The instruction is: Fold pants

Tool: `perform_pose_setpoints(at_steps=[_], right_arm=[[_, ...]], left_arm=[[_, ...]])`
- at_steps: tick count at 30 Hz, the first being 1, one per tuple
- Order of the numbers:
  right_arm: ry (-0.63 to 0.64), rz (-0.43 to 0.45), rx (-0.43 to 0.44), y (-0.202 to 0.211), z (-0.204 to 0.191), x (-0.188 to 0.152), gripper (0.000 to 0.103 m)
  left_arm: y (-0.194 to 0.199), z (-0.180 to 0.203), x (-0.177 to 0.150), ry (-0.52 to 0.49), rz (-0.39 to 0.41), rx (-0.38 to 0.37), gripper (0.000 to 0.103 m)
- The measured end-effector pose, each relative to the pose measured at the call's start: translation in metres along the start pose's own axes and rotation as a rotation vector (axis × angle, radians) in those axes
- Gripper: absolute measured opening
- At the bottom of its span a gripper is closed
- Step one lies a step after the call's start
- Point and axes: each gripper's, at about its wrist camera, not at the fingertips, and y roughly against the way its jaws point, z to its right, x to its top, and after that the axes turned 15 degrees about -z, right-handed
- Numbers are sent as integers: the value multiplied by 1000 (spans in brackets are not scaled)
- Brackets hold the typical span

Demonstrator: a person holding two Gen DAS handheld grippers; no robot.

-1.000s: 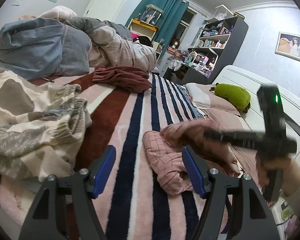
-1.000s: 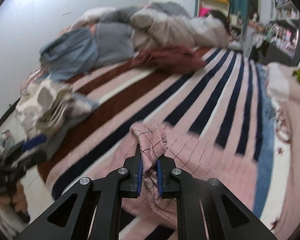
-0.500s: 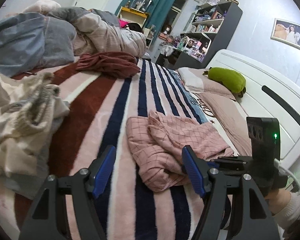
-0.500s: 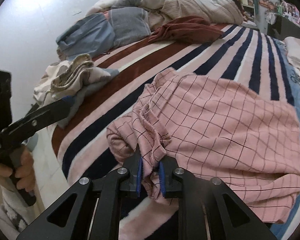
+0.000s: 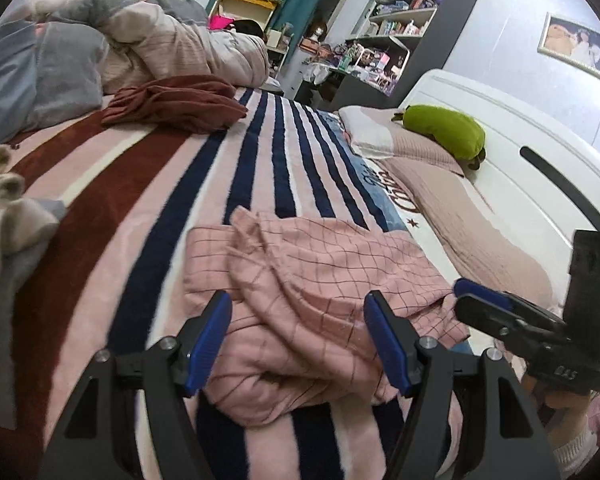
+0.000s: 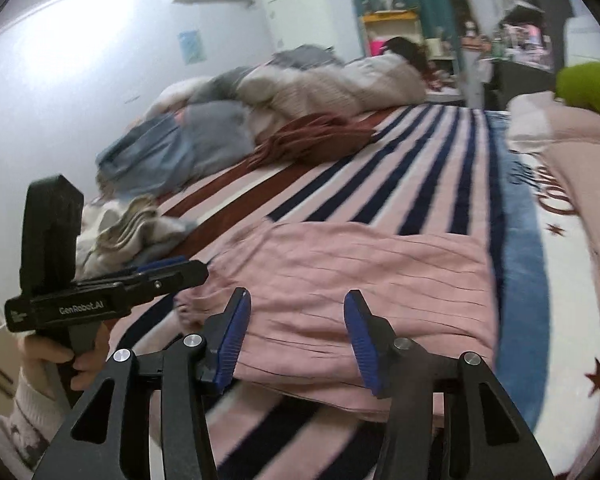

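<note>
Pink checked pants (image 5: 308, 280) lie in a rumpled heap on the striped blanket near the bed's front edge; they also show in the right wrist view (image 6: 360, 276). My left gripper (image 5: 298, 340) is open and empty, just in front of the heap's near edge. My right gripper (image 6: 296, 336) is open and empty, over the near edge of the pants. The right gripper also shows at the right of the left wrist view (image 5: 466, 296), beside the pants' right corner. The left gripper shows at the left of the right wrist view (image 6: 172, 268).
A dark red garment (image 5: 172, 104) lies at the far side. A beige and grey heap of clothes (image 5: 4, 216) sits at the left. Rumpled quilts (image 5: 140, 48), pillows with a green plush (image 5: 444, 132) and a white headboard (image 5: 540, 152) border the bed.
My right gripper has opened and let go of the pants, which now lie on the blanket. Both grippers have drawn closer to the heap's near edge.
</note>
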Motion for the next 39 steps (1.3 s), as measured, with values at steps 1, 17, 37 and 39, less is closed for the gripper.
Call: perform_pose_setpoints(at_steps=[1, 17, 37, 39], right_arm=[[-7, 12, -8, 2, 5, -3, 44], [-55, 53, 59, 11, 21, -23, 44], [-104, 45, 112, 9, 26, -32, 45], [-106, 42, 117, 8, 27, -32, 45]], left_arm=[[-6, 4, 1, -10, -15, 6, 65], [25, 25, -38, -203, -3, 186, 65], [2, 21, -30, -81, -9, 410, 64], [6, 11, -28, -15, 6, 416, 64]])
